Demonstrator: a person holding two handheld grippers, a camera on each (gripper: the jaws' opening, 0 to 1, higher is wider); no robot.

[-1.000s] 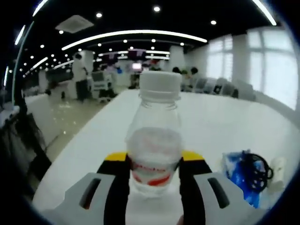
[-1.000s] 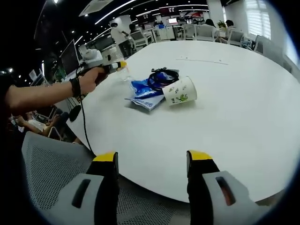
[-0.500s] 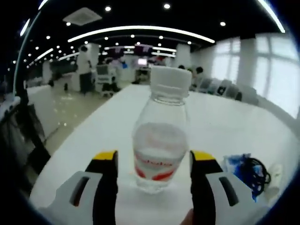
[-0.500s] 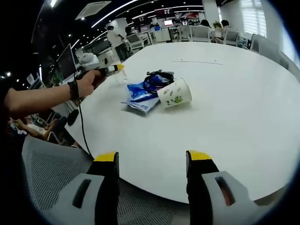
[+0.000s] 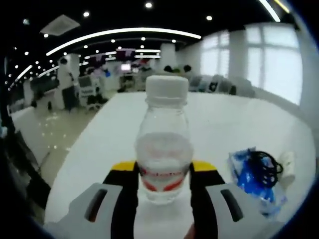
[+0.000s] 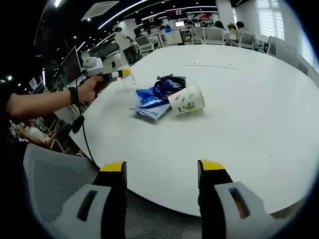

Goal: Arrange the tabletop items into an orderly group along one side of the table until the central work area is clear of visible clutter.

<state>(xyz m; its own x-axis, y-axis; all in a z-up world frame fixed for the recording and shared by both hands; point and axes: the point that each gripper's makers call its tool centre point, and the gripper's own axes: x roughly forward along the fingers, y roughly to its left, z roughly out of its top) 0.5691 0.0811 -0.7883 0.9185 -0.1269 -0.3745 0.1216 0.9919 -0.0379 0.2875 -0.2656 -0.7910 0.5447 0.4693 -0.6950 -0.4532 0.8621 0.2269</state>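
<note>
Two yellow-tipped jaws of the left gripper (image 5: 163,172) press against the lower sides of a clear plastic bottle (image 5: 163,149) with a white cap, which stands upright on the white surface (image 5: 234,124) near its edge; in the right gripper view that same gripper (image 6: 119,74), held in a hand (image 6: 85,88), sits at the far left edge of the surface with the bottle (image 6: 127,75) at its tip. Just beside the bottle, further in from that edge, lies a blue packet (image 6: 149,102) with a coil of black cable (image 6: 168,85) resting on it, and a paper cup (image 6: 187,99) with green print lies on its side touching the packet. The right gripper (image 6: 160,172) hangs just off the near edge of the surface, above a grey mesh chair back (image 6: 50,189), its jaws spread wide with nothing between them. Broad bare room stretches over the middle and the right part of the surface (image 6: 249,114), out to its far edge.
</note>
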